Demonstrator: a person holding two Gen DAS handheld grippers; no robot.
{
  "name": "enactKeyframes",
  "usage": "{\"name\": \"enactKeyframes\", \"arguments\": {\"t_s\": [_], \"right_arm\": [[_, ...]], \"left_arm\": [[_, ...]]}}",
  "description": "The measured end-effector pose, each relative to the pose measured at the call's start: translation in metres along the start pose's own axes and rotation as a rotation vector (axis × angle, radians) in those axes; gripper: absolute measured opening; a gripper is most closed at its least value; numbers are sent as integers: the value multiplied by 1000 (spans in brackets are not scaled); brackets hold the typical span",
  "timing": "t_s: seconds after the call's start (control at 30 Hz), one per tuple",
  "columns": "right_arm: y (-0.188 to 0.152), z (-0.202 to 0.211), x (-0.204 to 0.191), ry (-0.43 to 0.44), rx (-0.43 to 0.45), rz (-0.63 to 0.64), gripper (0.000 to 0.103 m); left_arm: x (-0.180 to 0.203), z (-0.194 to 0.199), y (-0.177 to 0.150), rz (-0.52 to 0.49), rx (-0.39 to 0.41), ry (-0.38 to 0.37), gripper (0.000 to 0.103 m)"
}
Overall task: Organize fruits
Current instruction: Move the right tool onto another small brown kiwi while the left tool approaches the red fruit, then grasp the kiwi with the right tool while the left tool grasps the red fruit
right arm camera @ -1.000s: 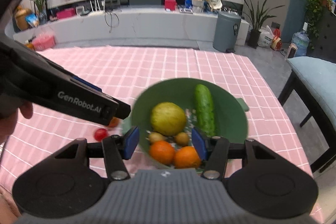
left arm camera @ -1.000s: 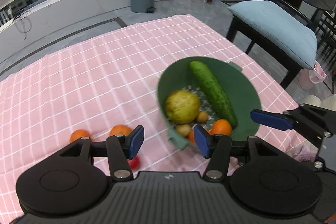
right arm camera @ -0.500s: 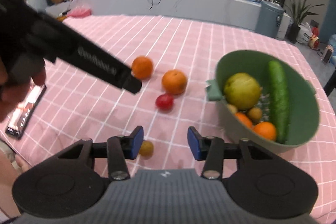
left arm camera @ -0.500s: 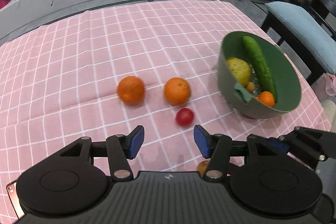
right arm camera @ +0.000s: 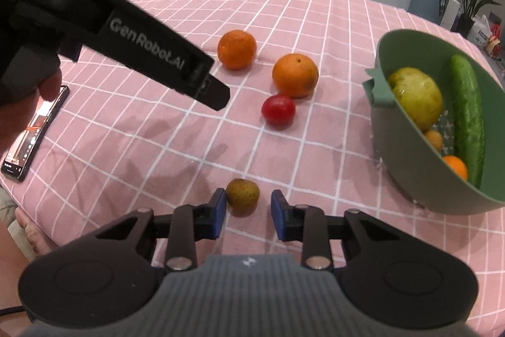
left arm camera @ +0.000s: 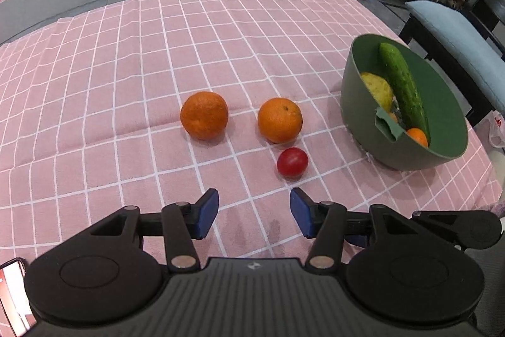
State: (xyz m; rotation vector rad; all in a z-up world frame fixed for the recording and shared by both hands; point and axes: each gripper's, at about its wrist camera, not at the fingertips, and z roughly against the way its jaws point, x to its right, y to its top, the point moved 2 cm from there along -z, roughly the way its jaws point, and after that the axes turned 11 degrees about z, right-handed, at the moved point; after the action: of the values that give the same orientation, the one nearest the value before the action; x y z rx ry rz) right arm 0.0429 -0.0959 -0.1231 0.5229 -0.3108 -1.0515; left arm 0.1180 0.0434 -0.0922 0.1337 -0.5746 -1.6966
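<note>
Two tongs: left tongs point(left arm camera: 254, 212) wide open, holding nothing; right tongs point(right arm camera: 248, 212) open, holding nothing
Bowl point(right arm camera: 407, 160): right of both tongs, tipped; holds cucumber point(right arm camera: 467, 119), yellow-green fruit point(right arm camera: 415, 97), an orange
Cucumber: long axis pointing away from tongs
Small brown fruit point(right arm camera: 243, 193): just ahead of right fingertips
Tomato point(left arm camera: 292, 161): ahead of left tongs, on surface point(left arm camera: 126, 68)

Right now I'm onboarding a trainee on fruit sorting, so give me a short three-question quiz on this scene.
1. True or false: the cucumber lies inside the green bowl.
2. How many oranges sit on the checked tablecloth, outside the bowl?
3. Which loose item is nearest the right hand-held gripper? A) the small brownish fruit B) the red tomato C) the phone

Key: 1 true. 2 two: the far orange and the near orange. 3 A; it sits just ahead of the open jaws, not gripped. The left hand-held gripper is open too.
</note>
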Motion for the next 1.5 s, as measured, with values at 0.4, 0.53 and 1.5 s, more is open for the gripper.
{"name": "enactKeyframes", "arguments": {"t_s": [0.4,0.53,1.5], "right_arm": [[4,14,7,1,44,-24,19],[6,33,18,-67,71,-22,19],[-11,58,136,-242,26,-151,19]], "left_arm": [[14,-17,3,-12,14,-46,61],[22,-30,6,-28,19,-46,61],[37,-35,18,52,5,-51,32]]}}
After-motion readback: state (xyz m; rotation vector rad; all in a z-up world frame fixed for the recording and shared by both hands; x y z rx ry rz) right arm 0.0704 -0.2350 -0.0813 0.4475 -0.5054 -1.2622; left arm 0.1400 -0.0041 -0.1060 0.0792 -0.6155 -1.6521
